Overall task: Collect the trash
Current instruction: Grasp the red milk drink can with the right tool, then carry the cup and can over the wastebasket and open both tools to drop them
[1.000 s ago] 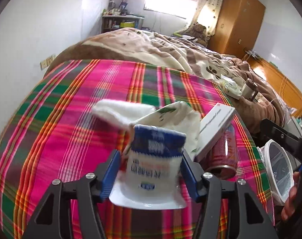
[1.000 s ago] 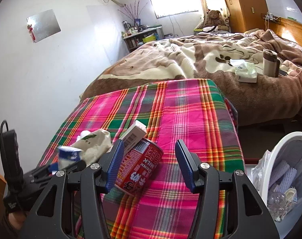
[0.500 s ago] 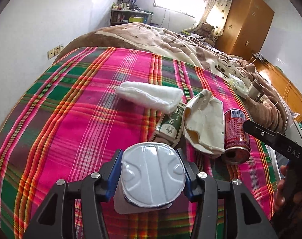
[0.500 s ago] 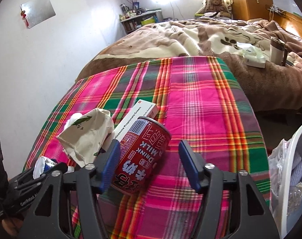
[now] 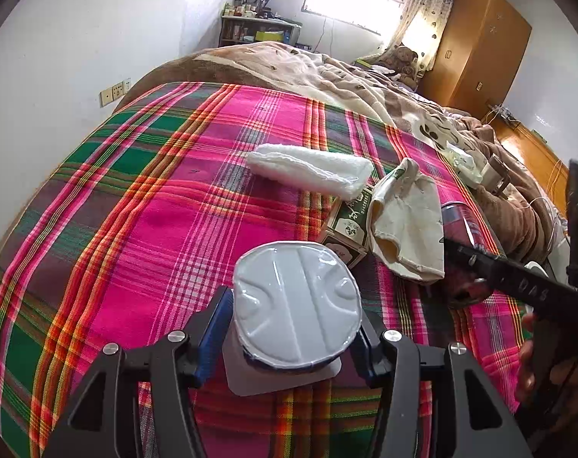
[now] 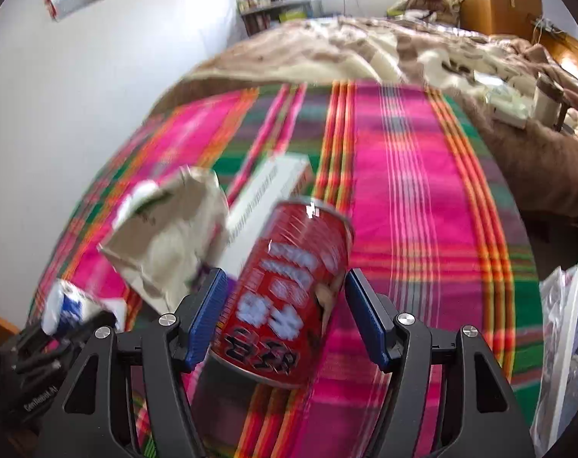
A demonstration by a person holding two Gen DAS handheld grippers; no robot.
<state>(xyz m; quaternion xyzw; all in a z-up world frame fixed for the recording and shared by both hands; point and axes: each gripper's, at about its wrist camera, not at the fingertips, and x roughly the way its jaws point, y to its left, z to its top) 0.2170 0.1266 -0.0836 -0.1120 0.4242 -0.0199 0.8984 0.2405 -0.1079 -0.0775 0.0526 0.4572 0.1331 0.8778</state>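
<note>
One sealed yogurt cup [image 5: 296,305] sits clamped in the left gripper [image 5: 293,328] above the plaid bed [image 5: 144,206]. Right wrist view: the right gripper [image 6: 285,316] straddles a red can [image 6: 289,290] lying on the bed, jaws apart, pads not pressing; a white bin [image 6: 567,343] with a plastic liner stands at the right edge, its contents blurred.

My left hand-held gripper [image 5: 294,334] is matte black, each angular finger cut with a triangular window and pinned by round silver screws, with ribbed blue pads [image 5: 212,330] on the inner faces. My right hand-held gripper [image 6: 285,316] matches it — same black frame, silver screws, blue pads [image 6: 207,315]. Pale lettering marks the black bodies where each shows in the other's view.
</note>
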